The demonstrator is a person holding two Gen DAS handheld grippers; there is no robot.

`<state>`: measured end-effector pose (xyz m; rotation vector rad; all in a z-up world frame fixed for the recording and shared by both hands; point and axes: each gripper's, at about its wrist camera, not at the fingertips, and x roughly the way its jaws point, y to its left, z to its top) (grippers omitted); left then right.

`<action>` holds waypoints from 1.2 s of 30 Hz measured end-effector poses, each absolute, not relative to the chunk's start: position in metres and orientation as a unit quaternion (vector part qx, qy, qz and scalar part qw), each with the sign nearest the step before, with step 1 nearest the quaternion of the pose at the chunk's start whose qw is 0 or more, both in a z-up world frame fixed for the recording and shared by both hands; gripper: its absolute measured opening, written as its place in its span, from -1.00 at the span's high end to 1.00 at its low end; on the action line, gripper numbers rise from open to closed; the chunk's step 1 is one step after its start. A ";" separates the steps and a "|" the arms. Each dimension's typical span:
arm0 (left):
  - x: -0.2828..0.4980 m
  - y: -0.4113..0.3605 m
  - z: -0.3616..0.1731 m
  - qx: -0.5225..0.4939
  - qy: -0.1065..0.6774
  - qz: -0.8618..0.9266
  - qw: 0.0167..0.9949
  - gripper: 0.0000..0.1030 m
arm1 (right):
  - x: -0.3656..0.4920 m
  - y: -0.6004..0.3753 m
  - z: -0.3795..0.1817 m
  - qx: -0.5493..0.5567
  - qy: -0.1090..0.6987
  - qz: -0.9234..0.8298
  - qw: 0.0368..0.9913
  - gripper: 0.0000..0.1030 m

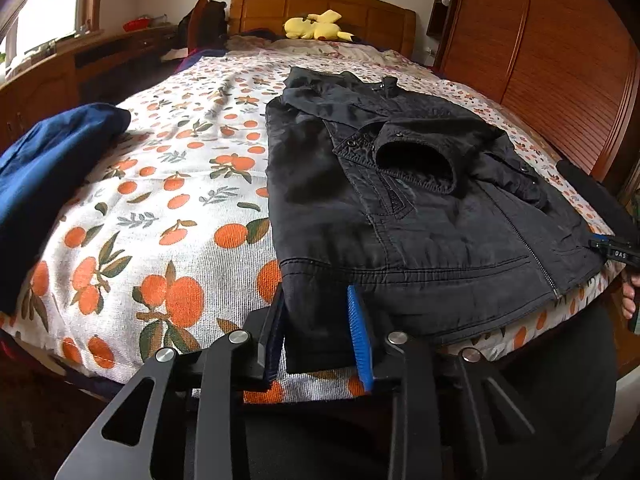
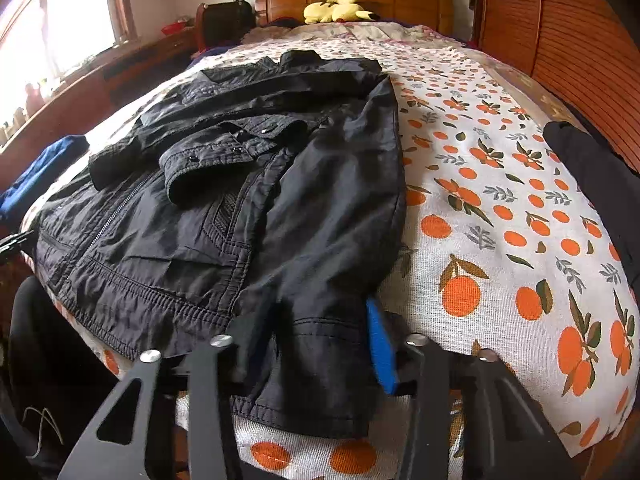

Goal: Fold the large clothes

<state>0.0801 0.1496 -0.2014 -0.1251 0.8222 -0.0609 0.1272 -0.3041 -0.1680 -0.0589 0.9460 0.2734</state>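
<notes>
A black jacket [image 1: 400,200] lies flat on the bed, hem toward me, with both sleeves folded across its chest. In the left wrist view my left gripper [image 1: 316,292] is shut on the hem's left corner, and the cloth fills the gap between its blue-padded fingers [image 1: 358,320]. In the right wrist view the same jacket [image 2: 260,200] has its right hem corner pinched in my right gripper [image 2: 318,308], beside the blue pad [image 2: 380,344]. The right gripper's tip [image 1: 612,252] also shows at the far right of the left wrist view.
The bedspread [image 1: 160,200] is white with an orange-fruit print. A blue garment [image 1: 48,168] lies at the left edge and a dark item [image 2: 592,176] at the right edge. A yellow plush [image 1: 316,26] sits by the headboard. A wooden wardrobe [image 1: 560,60] stands close on the right.
</notes>
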 end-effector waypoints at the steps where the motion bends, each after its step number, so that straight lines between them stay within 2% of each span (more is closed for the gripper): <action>1: 0.080 0.149 -0.202 -0.058 0.399 -0.030 0.915 0.36 | 0.127 -0.305 -0.167 -0.024 0.453 0.135 0.881 0.37; 7: 0.083 0.146 -0.203 -0.053 0.402 -0.027 0.914 0.37 | 0.124 -0.300 -0.165 -0.031 0.443 0.151 0.883 0.67; 8: 0.084 0.147 -0.201 -0.058 0.404 -0.031 0.912 0.54 | 0.124 -0.300 -0.163 -0.029 0.439 0.154 0.884 0.71; 9: 0.085 0.147 -0.200 -0.060 0.406 -0.032 0.912 0.85 | 0.124 -0.300 -0.161 -0.023 0.435 0.158 0.886 0.73; 11: 0.088 0.147 -0.191 -0.060 0.411 -0.038 0.909 0.93 | 0.124 -0.299 -0.155 -0.020 0.427 0.162 0.890 0.78; 18: 0.094 0.144 -0.126 -0.069 0.350 -0.055 0.933 0.96 | 0.138 -0.290 -0.108 -0.022 0.388 0.189 0.902 0.83; 29: 0.083 0.119 0.027 -0.048 0.216 -0.063 0.973 0.97 | 0.122 -0.276 0.040 -0.034 0.258 0.192 0.946 0.86; 36: 0.048 0.097 0.101 -0.029 0.148 -0.074 0.986 0.97 | 0.083 -0.285 0.108 -0.034 0.197 0.196 0.960 0.86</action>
